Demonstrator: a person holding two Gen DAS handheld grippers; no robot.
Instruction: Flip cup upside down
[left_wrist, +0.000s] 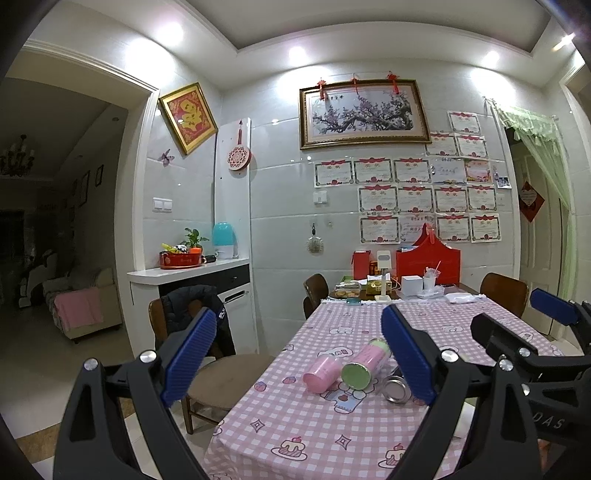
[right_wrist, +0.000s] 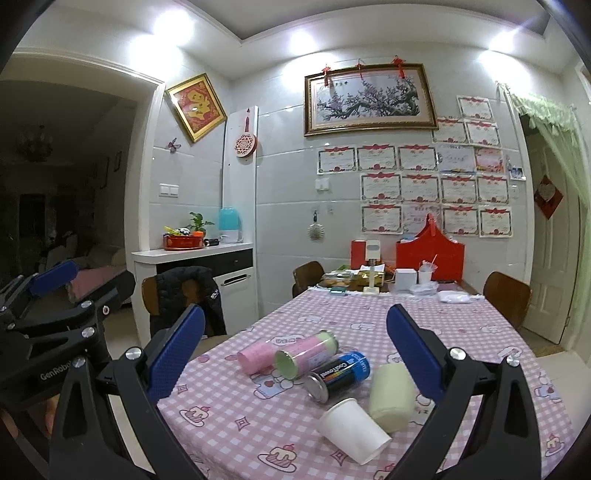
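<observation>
A white paper cup (right_wrist: 352, 430) lies on its side on the pink checked tablecloth (right_wrist: 461, 325), touching a cream cylinder (right_wrist: 391, 397) just beside it. Behind them lie a black-and-blue can (right_wrist: 338, 374), a pink-and-green tube (right_wrist: 306, 354) and a pink cup (right_wrist: 255, 356). The right gripper (right_wrist: 295, 354) hangs above the table's near end, its fingers spread wide and holding nothing. The left gripper (left_wrist: 299, 354) is likewise spread and empty, near the table's left edge.

paper cup (right_wrist: 354, 430) on table (right_wrist: 258, 424) | can (right_wrist: 338, 373) behind it | two tubes (right_wrist: 288, 356) further left
</observation>
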